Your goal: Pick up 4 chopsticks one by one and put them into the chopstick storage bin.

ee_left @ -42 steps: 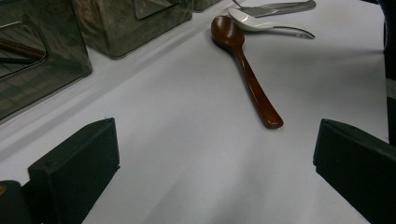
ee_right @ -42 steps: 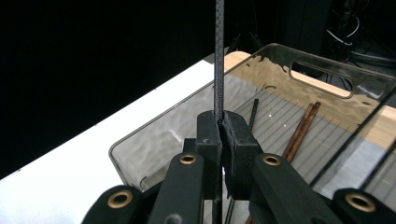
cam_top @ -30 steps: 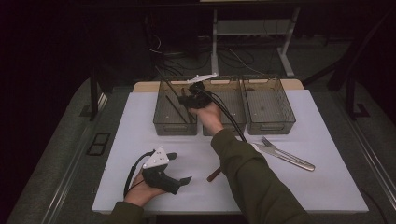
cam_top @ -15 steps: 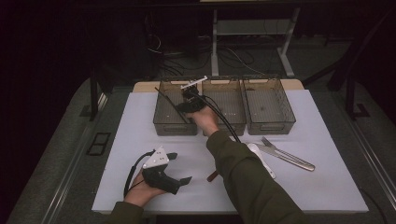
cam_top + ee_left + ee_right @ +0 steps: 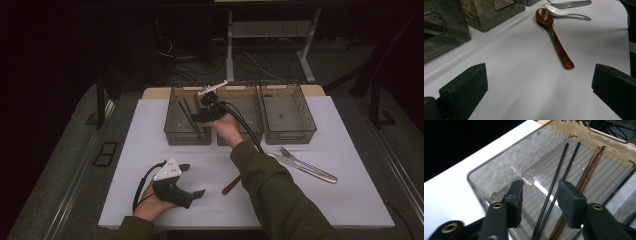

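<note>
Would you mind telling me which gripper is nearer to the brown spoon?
Left. The left gripper rests just beside the brown spoon; the right gripper hangs over the far left bin.

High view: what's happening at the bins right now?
A person is sorting cutlery into three clear bins. The right gripper hangs over the left bin, its jaws just opened; the black chopsticks lie on the bin floor beside a brown pair. The left gripper rests open on the white mat. A brown spoon, a white spoon and a fork lie unsorted on the mat.
</note>
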### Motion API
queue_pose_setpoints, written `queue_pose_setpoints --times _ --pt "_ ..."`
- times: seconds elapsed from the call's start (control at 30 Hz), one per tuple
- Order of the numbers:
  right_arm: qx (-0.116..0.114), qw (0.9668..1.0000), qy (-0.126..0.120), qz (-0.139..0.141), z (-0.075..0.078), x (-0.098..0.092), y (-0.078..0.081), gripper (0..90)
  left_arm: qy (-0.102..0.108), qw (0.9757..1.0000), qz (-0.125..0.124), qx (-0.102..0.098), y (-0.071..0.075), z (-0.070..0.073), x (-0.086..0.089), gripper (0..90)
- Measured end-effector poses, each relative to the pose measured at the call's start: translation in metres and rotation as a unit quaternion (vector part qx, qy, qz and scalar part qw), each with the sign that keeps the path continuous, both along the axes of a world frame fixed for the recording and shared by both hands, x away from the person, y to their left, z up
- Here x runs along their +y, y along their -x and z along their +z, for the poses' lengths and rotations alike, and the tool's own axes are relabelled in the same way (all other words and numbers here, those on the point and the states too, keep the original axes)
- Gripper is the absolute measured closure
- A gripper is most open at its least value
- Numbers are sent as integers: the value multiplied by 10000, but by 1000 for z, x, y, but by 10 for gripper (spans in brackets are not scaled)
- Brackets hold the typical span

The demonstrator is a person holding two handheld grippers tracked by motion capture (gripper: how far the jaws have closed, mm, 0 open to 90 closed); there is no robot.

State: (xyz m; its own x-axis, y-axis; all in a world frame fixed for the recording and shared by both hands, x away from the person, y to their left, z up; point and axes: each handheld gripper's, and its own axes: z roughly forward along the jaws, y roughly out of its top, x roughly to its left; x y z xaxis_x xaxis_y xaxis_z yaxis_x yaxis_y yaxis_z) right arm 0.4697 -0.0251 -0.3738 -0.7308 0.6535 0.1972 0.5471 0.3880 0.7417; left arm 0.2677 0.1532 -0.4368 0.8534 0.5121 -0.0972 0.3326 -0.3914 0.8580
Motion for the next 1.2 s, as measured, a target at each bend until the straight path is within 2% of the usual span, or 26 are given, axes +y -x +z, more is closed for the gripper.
queue_pose_setpoints --times 0.27,0.4,0.53,0.67,0.83,1.0,1.2 --pt "-104 9995 -119 262 10 -30 16 429 -10 10000 17 -12 0 -1 -1 0" --pt "-154 9991 -145 380 13 -48 26 390 -86 10000 10 -10 0 -1 -1 0" --pt "-243 9987 -156 408 15 -65 37 367 -44 10000 51 5 0 -1 -2 0" --pt "-296 9984 -188 443 15 -82 48 352 -93 9999 76 31 -1 -1 -3 0" --pt "-330 9979 -310 471 17 -101 60 335 -59 9999 125 57 -1 -2 -3 0" --pt "-415 9974 -290 515 18 -118 74 324 -58 9999 139 57 -1 -2 -2 0" --pt "-497 9974 -302 425 13 -140 89 321 -47 9999 152 50 0 -2 0 0"
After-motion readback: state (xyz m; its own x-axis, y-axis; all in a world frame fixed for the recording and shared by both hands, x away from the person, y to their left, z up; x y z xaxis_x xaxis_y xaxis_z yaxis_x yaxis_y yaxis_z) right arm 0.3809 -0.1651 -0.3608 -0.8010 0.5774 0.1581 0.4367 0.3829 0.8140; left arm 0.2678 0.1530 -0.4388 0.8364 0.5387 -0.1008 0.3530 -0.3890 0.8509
